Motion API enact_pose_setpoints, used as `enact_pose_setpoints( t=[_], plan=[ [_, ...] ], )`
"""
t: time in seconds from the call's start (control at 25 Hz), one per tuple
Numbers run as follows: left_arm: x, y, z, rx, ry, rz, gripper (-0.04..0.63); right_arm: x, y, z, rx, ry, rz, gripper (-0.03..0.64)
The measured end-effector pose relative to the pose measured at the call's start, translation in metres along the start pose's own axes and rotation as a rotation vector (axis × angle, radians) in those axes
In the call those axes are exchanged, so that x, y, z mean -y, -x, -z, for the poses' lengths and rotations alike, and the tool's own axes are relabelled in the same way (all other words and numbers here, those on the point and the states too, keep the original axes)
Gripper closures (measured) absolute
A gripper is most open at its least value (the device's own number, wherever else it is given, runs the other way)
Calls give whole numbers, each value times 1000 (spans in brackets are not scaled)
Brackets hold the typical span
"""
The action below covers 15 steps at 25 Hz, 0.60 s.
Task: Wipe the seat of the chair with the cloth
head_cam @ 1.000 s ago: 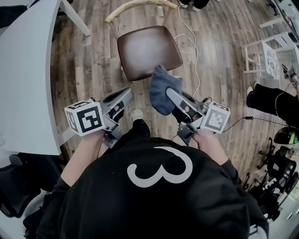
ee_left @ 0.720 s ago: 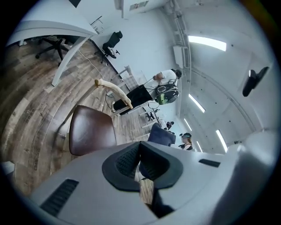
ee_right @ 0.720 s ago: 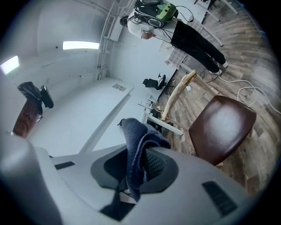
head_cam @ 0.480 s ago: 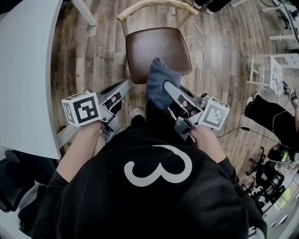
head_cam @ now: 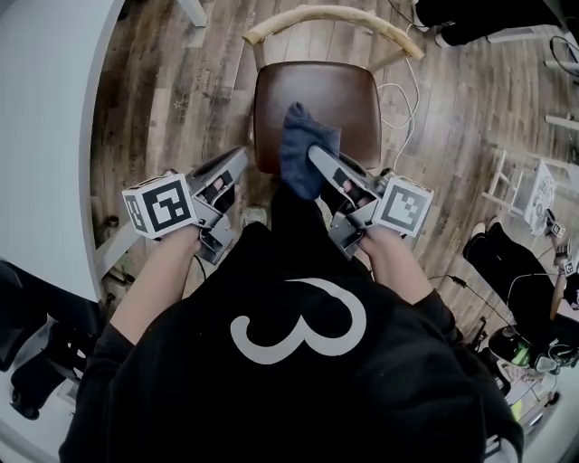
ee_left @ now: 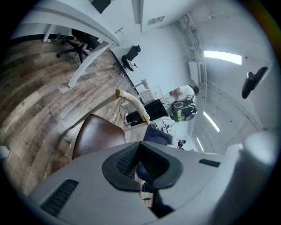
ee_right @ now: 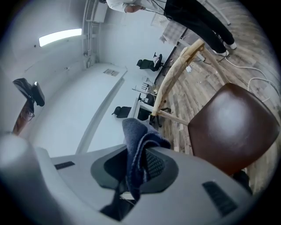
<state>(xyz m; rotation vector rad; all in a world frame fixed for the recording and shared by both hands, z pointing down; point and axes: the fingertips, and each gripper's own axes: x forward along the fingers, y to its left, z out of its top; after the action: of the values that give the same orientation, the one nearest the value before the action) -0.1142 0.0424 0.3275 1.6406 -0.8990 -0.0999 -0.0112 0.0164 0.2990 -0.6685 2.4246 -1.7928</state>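
Note:
The chair has a brown padded seat (head_cam: 330, 95) and a curved wooden backrest (head_cam: 330, 16); it stands on the wood floor straight ahead of me. My right gripper (head_cam: 314, 155) is shut on a dark blue cloth (head_cam: 301, 145), which bunches over the seat's front edge. In the right gripper view the cloth (ee_right: 135, 143) hangs pinched between the pads, with the seat (ee_right: 232, 127) just to the right. My left gripper (head_cam: 237, 163) is shut with nothing in it, beside the seat's front left corner. The left gripper view shows the seat (ee_left: 96, 138) and cloth (ee_left: 157, 133) beyond its pads.
A white table (head_cam: 50, 118) runs along the left, its leg (head_cam: 194, 11) near the chair's back. A white cable (head_cam: 412, 90) loops on the floor right of the chair. A white rack (head_cam: 529, 185) and a person's dark-clad legs (head_cam: 507, 262) are at the far right.
I have stepped closer to the chair. My right gripper has carried the cloth forward from over the floor onto the seat's front edge. The left gripper has kept its place beside it.

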Motion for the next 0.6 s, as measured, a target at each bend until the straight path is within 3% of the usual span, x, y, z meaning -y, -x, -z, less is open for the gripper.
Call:
enact_pose_setpoints(
  t=[0.36,0.6],
  plan=[
    [-50,-55,-23,34,62,-94,583,56,-56,-32,-122,-10,16,561],
    [-87,-81,-22,37,102,-161,583,104,-87,-29,-198,-32,88,561]
  ],
)
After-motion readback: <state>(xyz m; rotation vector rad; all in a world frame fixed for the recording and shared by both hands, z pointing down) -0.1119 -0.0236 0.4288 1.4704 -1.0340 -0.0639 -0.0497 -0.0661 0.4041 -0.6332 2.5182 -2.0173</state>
